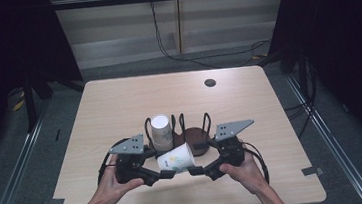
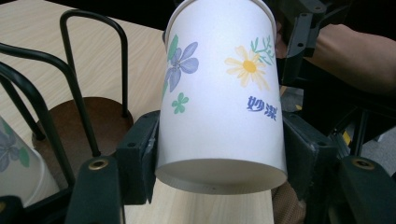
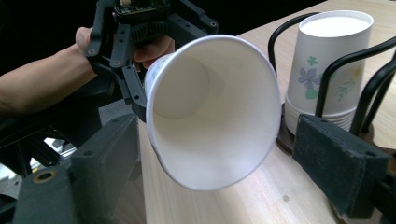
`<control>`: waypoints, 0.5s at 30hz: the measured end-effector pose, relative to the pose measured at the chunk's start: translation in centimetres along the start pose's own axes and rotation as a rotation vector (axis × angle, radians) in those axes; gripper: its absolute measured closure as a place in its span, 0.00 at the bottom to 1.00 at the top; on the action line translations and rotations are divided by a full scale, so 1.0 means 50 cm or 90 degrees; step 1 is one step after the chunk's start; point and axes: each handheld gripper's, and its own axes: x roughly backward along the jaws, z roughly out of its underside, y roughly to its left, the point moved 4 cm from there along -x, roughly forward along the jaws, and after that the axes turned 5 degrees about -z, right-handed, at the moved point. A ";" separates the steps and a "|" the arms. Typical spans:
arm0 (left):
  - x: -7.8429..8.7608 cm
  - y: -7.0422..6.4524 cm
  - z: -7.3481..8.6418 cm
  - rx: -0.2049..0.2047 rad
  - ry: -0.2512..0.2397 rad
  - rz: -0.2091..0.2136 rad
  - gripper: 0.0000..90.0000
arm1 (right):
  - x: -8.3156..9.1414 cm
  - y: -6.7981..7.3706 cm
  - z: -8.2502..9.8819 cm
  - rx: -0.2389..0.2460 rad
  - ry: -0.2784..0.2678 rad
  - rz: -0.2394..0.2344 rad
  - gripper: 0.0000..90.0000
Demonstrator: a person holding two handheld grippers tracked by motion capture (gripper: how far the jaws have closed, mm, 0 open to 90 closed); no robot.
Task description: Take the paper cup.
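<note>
White flowered cup (image 2: 219, 98) — black rack (image 1: 177, 125), tan table (image 1: 119, 103)

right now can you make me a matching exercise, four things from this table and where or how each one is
Things:
1. floral paper cup
2. stack of cups
3. wire cup rack
4. round dark spot

States:
A. on the tabletop near the far edge
B. held on its side, base in the left tongs
C. black, on a brown base
D. upside down in the rack

Pairs: 1-B, 2-D, 3-C, 4-A
</note>
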 end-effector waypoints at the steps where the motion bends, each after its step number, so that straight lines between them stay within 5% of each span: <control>1: -0.001 -0.001 0.000 0.001 0.001 0.001 0.40 | -0.001 0.000 0.000 -0.001 0.000 -0.003 0.16; 15: -0.005 -0.014 -0.006 -0.013 -0.003 0.020 0.40 | -0.006 0.007 -0.003 -0.001 -0.020 -0.044 0.20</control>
